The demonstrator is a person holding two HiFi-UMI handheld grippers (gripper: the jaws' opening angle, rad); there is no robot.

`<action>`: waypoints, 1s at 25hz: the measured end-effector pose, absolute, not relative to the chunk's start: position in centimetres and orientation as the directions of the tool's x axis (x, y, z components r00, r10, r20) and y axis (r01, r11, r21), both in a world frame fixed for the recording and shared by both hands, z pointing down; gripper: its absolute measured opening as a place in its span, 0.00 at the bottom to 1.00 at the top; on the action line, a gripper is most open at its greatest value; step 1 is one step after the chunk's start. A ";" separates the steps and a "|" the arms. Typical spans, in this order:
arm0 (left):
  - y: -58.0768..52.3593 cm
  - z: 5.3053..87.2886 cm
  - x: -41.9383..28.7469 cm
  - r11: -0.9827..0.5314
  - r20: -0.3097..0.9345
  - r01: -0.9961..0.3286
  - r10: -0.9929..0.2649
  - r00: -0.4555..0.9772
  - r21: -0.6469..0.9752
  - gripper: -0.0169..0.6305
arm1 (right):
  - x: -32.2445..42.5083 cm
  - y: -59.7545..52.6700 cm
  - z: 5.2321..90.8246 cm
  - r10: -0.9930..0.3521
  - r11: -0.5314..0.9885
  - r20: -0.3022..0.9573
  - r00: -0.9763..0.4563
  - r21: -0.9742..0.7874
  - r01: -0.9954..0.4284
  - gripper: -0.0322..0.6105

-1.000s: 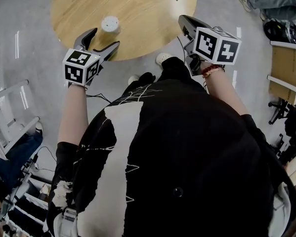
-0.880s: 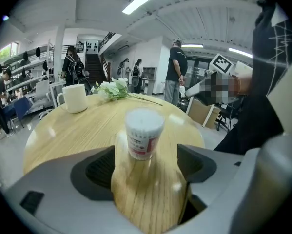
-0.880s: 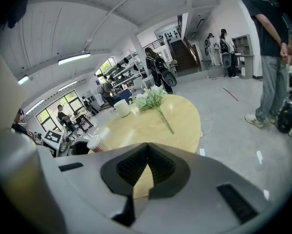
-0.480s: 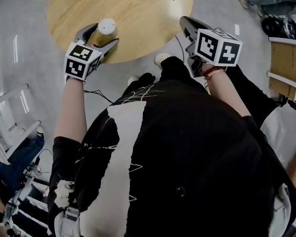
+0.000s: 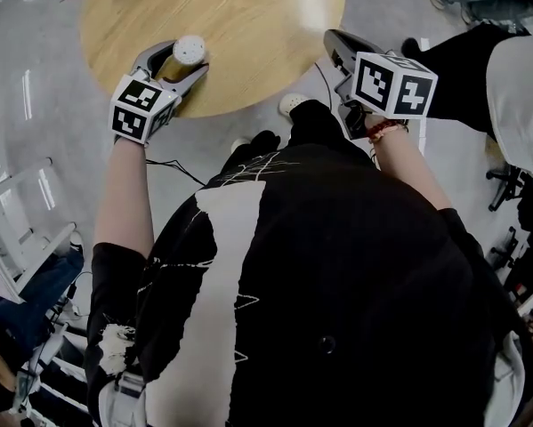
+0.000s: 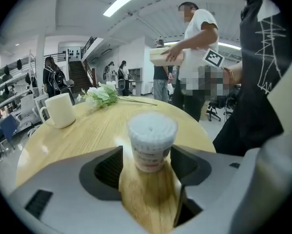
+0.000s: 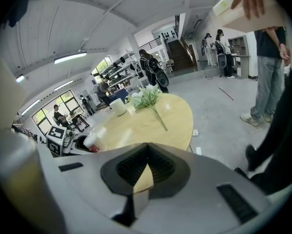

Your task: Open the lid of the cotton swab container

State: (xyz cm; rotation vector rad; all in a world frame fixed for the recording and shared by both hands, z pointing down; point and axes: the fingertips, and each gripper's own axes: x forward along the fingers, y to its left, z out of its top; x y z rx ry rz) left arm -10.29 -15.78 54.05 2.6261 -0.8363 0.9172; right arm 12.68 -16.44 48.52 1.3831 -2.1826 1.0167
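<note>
The cotton swab container (image 5: pixel 189 48) is a small clear tub with a white top, standing upright near the round wooden table's (image 5: pixel 248 25) front left edge. My left gripper (image 5: pixel 185 58) reaches around it. In the left gripper view the container (image 6: pixel 152 130) stands between the jaws of that gripper (image 6: pixel 146 153). The jaws have just been closing, and a strip of wood still shows beside the left pad (image 6: pixel 111 167). My right gripper (image 5: pixel 331 37) is shut and empty by the table's right edge. In the right gripper view its pads (image 7: pixel 136 167) meet, and the container (image 7: pixel 94 141) shows at far left.
A white mug (image 6: pixel 58 110) and a bunch of flowers (image 6: pixel 104 94) lie further back on the table. A person in a white shirt carrying a box (image 6: pixel 194 38) walks past on the right (image 5: pixel 515 87). A white chair (image 5: pixel 17 212) stands at my left.
My left gripper moved forward over the table until its jaws flank the container, and the jaws narrowed. A person in white came in on the right. My right gripper stayed put.
</note>
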 end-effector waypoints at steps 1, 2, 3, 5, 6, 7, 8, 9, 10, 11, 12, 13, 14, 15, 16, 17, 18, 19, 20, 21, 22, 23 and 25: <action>-15.8 54.1 -10.3 -0.809 0.628 -0.587 -0.438 0.643 0.037 0.51 | 12.7 -16.4 48.6 -0.626 0.258 0.636 -0.452 -0.378 -0.889 0.06; -15.9 54.1 -10.2 -0.810 0.626 -0.585 -0.436 0.647 0.040 0.51 | 12.7 -16.3 48.6 -0.624 0.256 0.638 -0.451 -0.378 -0.890 0.06; -15.9 54.1 -10.1 -0.811 0.624 -0.583 -0.434 0.650 0.043 0.51 | 12.7 -16.3 48.7 -0.623 0.255 0.640 -0.450 -0.378 -0.890 0.06; -15.9 54.1 -10.0 -0.809 0.618 -0.586 -0.434 0.656 0.053 0.51 | 12.7 -16.3 48.6 -0.624 0.255 0.639 -0.450 -0.377 -0.890 0.06; -15.9 54.1 -10.0 -0.805 0.614 -0.590 -0.437 0.658 0.060 0.51 | 12.7 -16.3 48.6 -0.625 0.255 0.638 -0.449 -0.377 -0.890 0.06; -15.9 54.2 -10.0 -0.801 0.610 -0.595 -0.439 0.659 0.065 0.51 | 12.7 -16.3 48.6 -0.625 0.255 0.638 -0.449 -0.377 -0.891 0.06; -16.0 54.2 -9.9 -0.800 0.606 -0.597 -0.443 0.660 0.065 0.51 | 12.6 -16.2 48.7 -0.625 0.254 0.639 -0.448 -0.377 -0.891 0.06; -16.1 54.1 -9.9 -0.801 0.602 -0.596 -0.447 0.661 0.060 0.51 | 12.6 -16.2 48.7 -0.625 0.253 0.639 -0.448 -0.377 -0.891 0.06; -16.1 54.0 -9.8 -0.801 0.599 -0.596 -0.450 0.662 0.056 0.51 | 12.6 -16.1 48.8 -0.625 0.252 0.640 -0.448 -0.378 -0.891 0.06; -16.1 54.0 -9.8 -0.801 0.597 -0.596 -0.452 0.663 0.054 0.51 | 12.5 -16.1 48.8 -0.625 0.252 0.640 -0.448 -0.378 -0.891 0.06; -16.1 53.9 -9.8 -0.800 0.595 -0.597 -0.454 0.663 0.054 0.51 | 12.5 -16.1 48.8 -0.625 0.252 0.639 -0.448 -0.379 -0.891 0.06; -16.1 53.9 -9.8 -0.798 0.594 -0.600 -0.456 0.662 0.055 0.50 | 12.5 -16.1 48.7 -0.626 0.252 0.638 -0.448 -0.379 -0.891 0.06; -16.0 54.0 -9.9 -0.796 0.594 -0.603 -0.459 0.661 0.056 0.49 | 12.5 -16.0 48.7 -0.626 0.252 0.638 -0.449 -0.379 -0.890 0.06; -16.0 54.0 -10.0 -0.793 0.594 -0.607 -0.462 0.659 0.057 0.48 | 12.5 -16.0 48.6 -0.626 0.253 0.637 -0.449 -0.379 -0.890 0.06; -15.9 54.0 -10.0 -0.789 0.594 -0.612 -0.466 0.656 0.058 0.46 | 12.4 -16.0 48.5 -0.627 0.254 0.637 -0.450 -0.378 -0.890 0.06; -15.9 54.0 -10.1 -0.784 0.592 -0.618 -0.471 0.654 0.058 0.44 | 12.4 -15.9 48.5 -0.627 0.256 0.636 -0.450 -0.378 -0.890 0.06; -15.9 54.0 -10.2 -0.779 0.589 -0.624 -0.477 0.652 0.060 0.44 | 12.3 -15.9 48.4 -0.627 0.257 0.635 -0.451 -0.377 -0.890 0.06; -15.9 54.0 -10.3 -0.774 0.586 -0.630 -0.481 0.652 0.065 0.43 | 12.3 -15.8 48.4 -0.628 0.258 0.634 -0.451 -0.376 -0.890 0.06; -15.9 54.0 -10.3 -0.769 0.582 -0.635 -0.485 0.653 0.072 0.43 | 12.2 -15.8 48.3 -0.630 0.258 0.633 -0.449 -0.375 -0.890 0.06; -15.9 54.0 -10.4 -0.765 0.578 -0.640 -0.489 0.654 0.077 0.43 | 12.2 -15.8 48.3 -0.632 0.257 0.632 -0.448 -0.374 -0.891 0.06; -15.9 54.0 -10.4 -0.760 0.575 -0.645 -0.494 0.653 0.079 0.43 | 12.1 -15.8 48.3 -0.632 0.256 0.632 -0.448 -0.375 -0.891 0.06; -15.9 54.0 -10.5 -0.756 0.573 -0.650 -0.499 0.650 0.079 0.43 | 12.1 -15.7 48.3 -0.629 0.255 0.633 -0.451 -0.380 -0.889 0.06; -15.8 53.9 -10.7 -0.744 0.568 -0.663 -0.513 0.644 0.079 0.43 | 12.0 -15.5 48.2 -0.626 0.255 0.633 -0.456 -0.386 -0.886 0.06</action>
